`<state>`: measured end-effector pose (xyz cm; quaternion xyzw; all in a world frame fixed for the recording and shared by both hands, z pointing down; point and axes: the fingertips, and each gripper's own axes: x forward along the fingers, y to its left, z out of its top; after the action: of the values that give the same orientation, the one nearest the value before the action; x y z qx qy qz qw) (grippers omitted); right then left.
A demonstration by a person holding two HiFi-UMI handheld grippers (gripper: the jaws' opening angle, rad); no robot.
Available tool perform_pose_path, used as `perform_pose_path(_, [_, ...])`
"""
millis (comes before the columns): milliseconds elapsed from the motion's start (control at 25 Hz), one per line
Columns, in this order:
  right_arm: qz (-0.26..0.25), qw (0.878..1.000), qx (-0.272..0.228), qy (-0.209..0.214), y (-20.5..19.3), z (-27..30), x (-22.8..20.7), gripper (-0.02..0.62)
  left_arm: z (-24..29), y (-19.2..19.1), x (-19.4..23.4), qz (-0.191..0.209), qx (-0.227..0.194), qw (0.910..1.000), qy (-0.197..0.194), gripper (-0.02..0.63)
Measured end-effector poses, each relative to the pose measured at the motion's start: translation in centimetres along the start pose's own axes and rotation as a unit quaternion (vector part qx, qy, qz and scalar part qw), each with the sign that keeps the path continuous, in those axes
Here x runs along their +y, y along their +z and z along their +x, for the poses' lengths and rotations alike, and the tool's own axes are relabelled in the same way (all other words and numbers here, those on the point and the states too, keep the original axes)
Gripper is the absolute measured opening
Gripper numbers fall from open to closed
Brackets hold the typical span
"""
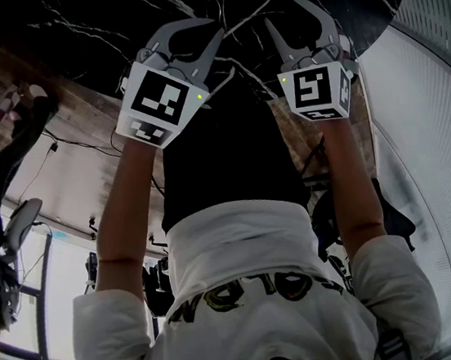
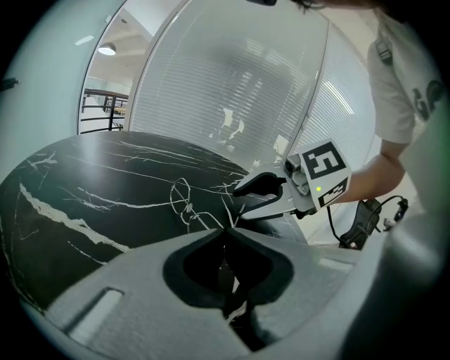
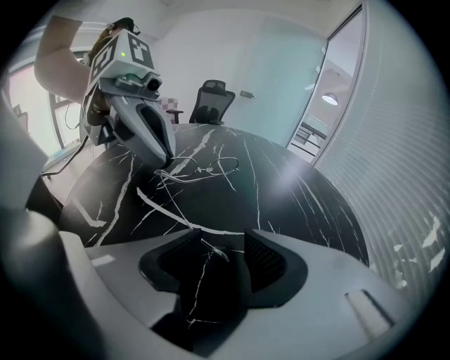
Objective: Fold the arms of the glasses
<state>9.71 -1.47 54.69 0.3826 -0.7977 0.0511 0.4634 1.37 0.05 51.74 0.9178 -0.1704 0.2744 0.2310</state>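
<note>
Thin wire-framed glasses (image 2: pixel 181 200) lie on the black marble table (image 2: pixel 84 190); in the right gripper view the glasses (image 3: pixel 204 169) sit just past my jaws. My left gripper (image 2: pixel 226 230) is shut, and one thin arm of the glasses runs into its tips. The right gripper view shows that left gripper (image 3: pixel 165 160) with its tip down at the frame's near end. My right gripper (image 3: pixel 219 239) stands wide open close beside the glasses, its pads touching nothing. In the head view the left gripper (image 1: pixel 218 29) and right gripper (image 1: pixel 290 12) hang side by side over the table.
A black office chair (image 3: pixel 213 98) stands behind the table. A glass wall with blinds (image 2: pixel 232 105) curves round the table's far side. A dark cable (image 2: pixel 358 221) hangs near the right forearm. White veins in the marble look much like the wire frame.
</note>
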Motion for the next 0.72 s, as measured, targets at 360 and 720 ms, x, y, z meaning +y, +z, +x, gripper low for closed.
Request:
perform_pose_path(360, [0.013, 1.0, -0.006, 0.007, -0.6, -1.0, 0.8, 0.198, -0.1, -0.6, 0.3, 0.004, -0.003, 0.9998, 0.02, 0.097])
perform_pose_path(720, [0.018, 1.0, 0.007, -0.006, -1.9, -1.3, 0.2, 0.196, 1.0, 1.4, 1.6, 0.007, -0.013, 0.9978, 0.064, 0.173])
